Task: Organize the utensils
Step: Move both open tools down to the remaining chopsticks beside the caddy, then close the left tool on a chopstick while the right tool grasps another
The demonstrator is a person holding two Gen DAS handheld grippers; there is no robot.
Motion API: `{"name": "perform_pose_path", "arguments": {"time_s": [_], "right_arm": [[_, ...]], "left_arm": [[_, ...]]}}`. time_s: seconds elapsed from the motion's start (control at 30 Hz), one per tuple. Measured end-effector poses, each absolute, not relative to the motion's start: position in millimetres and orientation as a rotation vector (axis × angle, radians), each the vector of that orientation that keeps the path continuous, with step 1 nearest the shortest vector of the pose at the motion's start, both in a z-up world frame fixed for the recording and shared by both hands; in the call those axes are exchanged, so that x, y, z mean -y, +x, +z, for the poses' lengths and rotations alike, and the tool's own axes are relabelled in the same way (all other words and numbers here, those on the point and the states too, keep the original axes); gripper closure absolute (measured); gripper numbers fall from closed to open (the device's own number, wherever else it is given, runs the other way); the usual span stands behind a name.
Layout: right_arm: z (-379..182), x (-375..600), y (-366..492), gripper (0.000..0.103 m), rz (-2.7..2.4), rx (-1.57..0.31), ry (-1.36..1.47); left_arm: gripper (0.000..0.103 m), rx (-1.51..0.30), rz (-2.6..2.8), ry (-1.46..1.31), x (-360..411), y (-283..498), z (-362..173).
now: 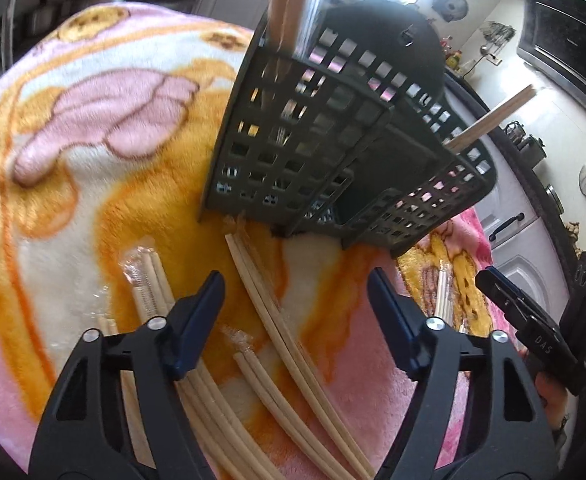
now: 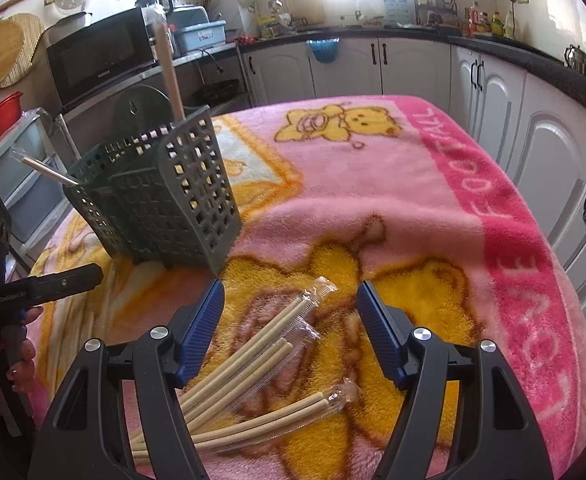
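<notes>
A dark grey slotted utensil caddy point(image 1: 325, 140) stands on a pink and yellow blanket point(image 1: 85, 128); it also shows in the right wrist view point(image 2: 169, 196). Wooden chopsticks point(image 1: 289, 4) stick up out of it. My left gripper point(image 1: 296, 300) is open and empty above loose bare chopsticks point(image 1: 289, 340) lying on the blanket. My right gripper point(image 2: 289, 308) is open and empty above several plastic-wrapped chopstick pairs point(image 2: 253, 356). The right gripper's tip shows in the left wrist view point(image 1: 505, 292); the left one shows in the right wrist view point(image 2: 65, 280).
More wrapped chopsticks point(image 1: 149, 284) lie at the left of my left gripper. The blanket point(image 2: 433, 184) covers a table in a kitchen. White cabinets point(image 2: 533, 128) and a microwave point(image 2: 101, 56) stand around it.
</notes>
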State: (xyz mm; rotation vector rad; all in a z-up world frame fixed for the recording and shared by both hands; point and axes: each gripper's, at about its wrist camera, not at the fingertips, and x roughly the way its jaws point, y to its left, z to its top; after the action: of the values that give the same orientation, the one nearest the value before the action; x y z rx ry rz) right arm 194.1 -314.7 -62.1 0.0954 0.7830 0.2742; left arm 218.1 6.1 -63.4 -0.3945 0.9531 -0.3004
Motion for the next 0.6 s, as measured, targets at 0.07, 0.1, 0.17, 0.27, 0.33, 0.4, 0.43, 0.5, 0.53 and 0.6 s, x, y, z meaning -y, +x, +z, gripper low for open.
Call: {"name": "perform_pose_path", "arguments": {"time_s": [0.07, 0.1, 0.17, 0.27, 0.33, 0.4, 0.43, 0.5, 0.53, 0.6], "right_arm": [[-66.1, 314.2, 199.8, 0.040, 0.273, -0.809, 0.092], [-68.4, 314.3, 202.4, 0.042, 0.276, -0.822, 0.096], [-72.8, 315.5, 207.8, 0.043, 0.285, -0.848, 0.117], [-78.7, 318.2, 216.4, 0.046, 0.276, -0.884, 0.142], [-82.1, 320.3, 222.1, 0.048, 0.274, -0.903, 0.163], [-87.2, 322.0, 228.8, 0.052, 0.277, -0.929, 0.187], [-89.2, 322.1, 231.4, 0.054, 0.278, -0.938, 0.194], [-92.8, 321.9, 234.5, 0.056, 0.274, -0.949, 0.200], [-93.2, 321.4, 235.2, 0.059, 0.268, -0.946, 0.196], [-93.3, 321.3, 236.0, 0.068, 0.259, -0.944, 0.186]], "left_arm": [[0.042, -0.973, -0.289, -0.401, -5.7, 222.6, -67.4], [0.044, -0.980, -0.279, -0.398, -5.3, 225.0, -69.0], [0.046, -0.993, -0.259, -0.393, -3.7, 228.3, -71.5], [0.049, -0.995, -0.230, -0.372, 0.0, 231.5, -73.0], [0.052, -0.993, -0.208, -0.360, 2.1, 232.5, -73.3], [0.059, -0.989, -0.185, -0.347, 5.6, 234.1, -74.4], [0.061, -0.988, -0.176, -0.343, 6.0, 234.3, -74.5], [0.071, -0.983, -0.154, -0.336, 6.3, 237.3, -75.9], [0.073, -0.982, -0.146, -0.336, 4.5, 237.9, -76.2], [0.083, -0.978, -0.130, -0.338, -0.2, 238.8, -77.6]]}}
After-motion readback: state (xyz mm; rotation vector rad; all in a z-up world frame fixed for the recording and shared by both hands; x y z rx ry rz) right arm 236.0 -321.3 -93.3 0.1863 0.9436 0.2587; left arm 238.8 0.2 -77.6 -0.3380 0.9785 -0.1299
